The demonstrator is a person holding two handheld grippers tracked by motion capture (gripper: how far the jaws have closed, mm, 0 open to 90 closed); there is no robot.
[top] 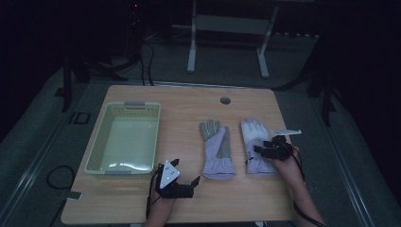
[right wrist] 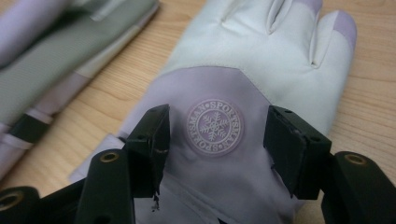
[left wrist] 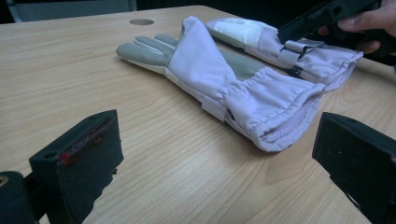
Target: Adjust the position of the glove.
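Note:
Two pale lilac gloves lie side by side on the wooden table (top: 142, 208). The left glove (top: 216, 149) (left wrist: 210, 70) has a grey palm patch. The right glove (top: 255, 137) (right wrist: 261, 51) carries a round snowflake emblem (right wrist: 214, 127). My right gripper (top: 261, 147) (right wrist: 217, 128) is low over this glove's back, open, its jaws standing either side of the emblem without pinching the fabric. My left gripper (top: 186, 171) (left wrist: 219, 121) rests near the front edge, open wide and facing the left glove's cuff with nothing in it. The right gripper (left wrist: 299, 30) also appears in the left gripper view, over the far glove.
A pale green plastic basket (top: 97, 142) stands empty at the table's left. A round cable hole (top: 225, 100) sits near the far edge. A small white tag (top: 287, 132) lies right of the right glove. A metal stand (top: 227, 28) is on the floor beyond.

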